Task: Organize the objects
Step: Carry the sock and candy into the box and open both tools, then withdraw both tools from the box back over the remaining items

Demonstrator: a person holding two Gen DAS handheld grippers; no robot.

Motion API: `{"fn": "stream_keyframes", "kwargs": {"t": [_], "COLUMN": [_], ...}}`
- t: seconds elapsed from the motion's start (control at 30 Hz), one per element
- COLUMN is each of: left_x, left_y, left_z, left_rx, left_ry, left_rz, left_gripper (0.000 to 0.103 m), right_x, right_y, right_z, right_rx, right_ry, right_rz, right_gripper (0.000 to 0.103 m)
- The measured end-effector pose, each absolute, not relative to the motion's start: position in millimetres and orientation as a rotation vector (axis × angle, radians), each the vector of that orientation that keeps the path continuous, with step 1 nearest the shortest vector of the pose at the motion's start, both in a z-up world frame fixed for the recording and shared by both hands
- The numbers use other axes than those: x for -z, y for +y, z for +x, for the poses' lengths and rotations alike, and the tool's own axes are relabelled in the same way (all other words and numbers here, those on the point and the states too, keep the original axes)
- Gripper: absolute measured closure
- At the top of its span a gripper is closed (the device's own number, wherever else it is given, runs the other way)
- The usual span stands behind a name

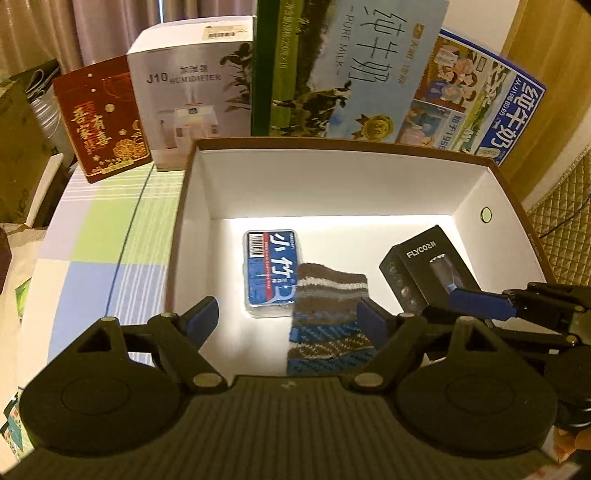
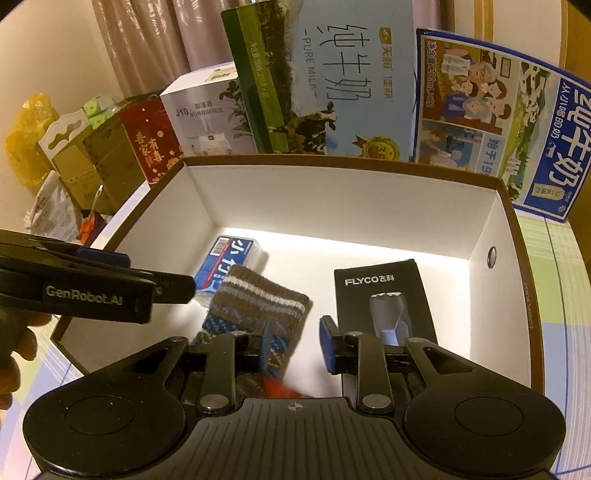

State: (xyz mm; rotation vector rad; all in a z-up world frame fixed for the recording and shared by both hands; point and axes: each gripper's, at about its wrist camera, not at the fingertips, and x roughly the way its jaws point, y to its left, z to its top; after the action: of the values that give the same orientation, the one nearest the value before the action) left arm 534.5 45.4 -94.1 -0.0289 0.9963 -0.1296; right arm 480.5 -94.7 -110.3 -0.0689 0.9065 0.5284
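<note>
**Sock, packet and razor box in the white box**

Left gripper [image 1: 286, 317] hovers spread wide. Right gripper [image 2: 295, 343] stands partly apart, gripping nothing. The striped sock [image 1: 327, 314] lies mid-floor of the white box [image 1: 332, 184], blue packet [image 1: 269, 273] touching at 10 o'clock, black razor box [image 1: 424, 273] at 3 o'clock.

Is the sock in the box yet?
In: the sock lies on the white box floor, overlapping the blue pack.

I see pinkish curtains [image 1: 110, 33] hanging at eleven o'clock. At one o'clock stands a wooden panel [image 1: 546, 55], under warm, dim light.
</note>
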Motion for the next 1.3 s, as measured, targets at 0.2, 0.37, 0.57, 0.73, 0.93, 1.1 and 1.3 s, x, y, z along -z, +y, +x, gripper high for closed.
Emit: {"fn": "stream_keyframes", "kwargs": {"t": [0.2,0.37,0.57,0.73,0.93,1.1,1.3], "left_x": [87.6,80.9,64.0,50.6,39.6,33.2,28.2], "left_y": [51.1,54.0,56.4,58.3,55.5,55.6,50.9], "left_z": [522.5,508.3,487.8,467.7,440.8,415.9,386.2], "left_rx": [0.123,0.124,0.121,0.133,0.132,0.127,0.108], "left_ry": [0.988,0.982,0.952,0.938,0.921,0.918,0.903], "left_rz": [-0.029,-0.048,-0.072,-0.101,-0.108,-0.123,-0.076], "left_gripper": [0.019,0.018,0.013,0.012,0.011,0.008,0.004], "right_x": [102.5,93.2,77.1,61.4,47.6,43.7,43.1], "right_y": [-97.3,-101.3,-109.2,-118.1,-128.6,-141.9,-159.4], "right_z": [467.4,456.2,440.0,424.1,401.3,380.1,353.1], "right_rx": [-0.534,-0.519,-0.5,-0.502,-0.496,-0.482,-0.452], "right_ry": [0.885,0.873,0.849,0.825,0.799,0.797,0.813], "right_rz": [-0.081,-0.069,-0.031,0.012,0.042,0.071,0.094], "right_gripper": [0.044,0.032,0.023,0.018,0.015,0.015,0.015]}}
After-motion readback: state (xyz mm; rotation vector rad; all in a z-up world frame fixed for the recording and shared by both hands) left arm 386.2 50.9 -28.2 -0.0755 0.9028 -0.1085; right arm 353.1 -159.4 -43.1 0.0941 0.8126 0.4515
